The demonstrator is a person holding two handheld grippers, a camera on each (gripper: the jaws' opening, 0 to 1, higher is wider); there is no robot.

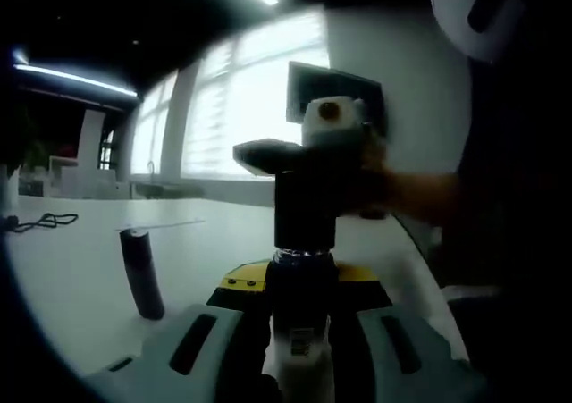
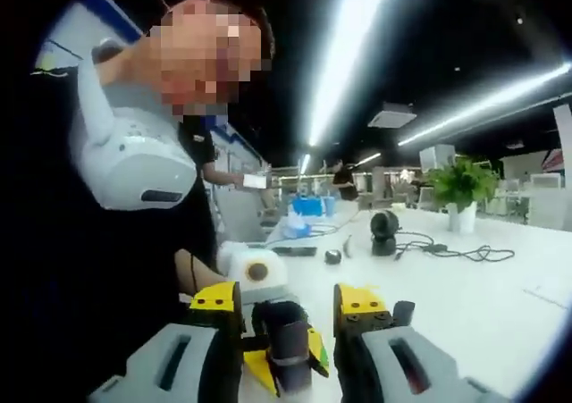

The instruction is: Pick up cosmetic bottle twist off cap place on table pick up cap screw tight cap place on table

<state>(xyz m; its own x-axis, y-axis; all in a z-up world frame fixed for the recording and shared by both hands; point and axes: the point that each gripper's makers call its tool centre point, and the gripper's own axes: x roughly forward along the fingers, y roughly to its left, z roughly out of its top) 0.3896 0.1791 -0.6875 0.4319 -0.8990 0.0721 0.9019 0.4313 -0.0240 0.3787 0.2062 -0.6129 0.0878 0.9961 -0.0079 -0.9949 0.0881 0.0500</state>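
Left hand-held gripper around cylindrical bottle

Bottle: upright between the left gripper's jaws, above the table. Cylinder: standing on table, left of bottle. Cable: on table, far left, behind cylinder.

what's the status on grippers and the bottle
Left gripper shut on cosmetic bottle, held upright. Right gripper around the black cap on the bottle; grip unclear. Dark tube standing on white table, left, clear of the work.
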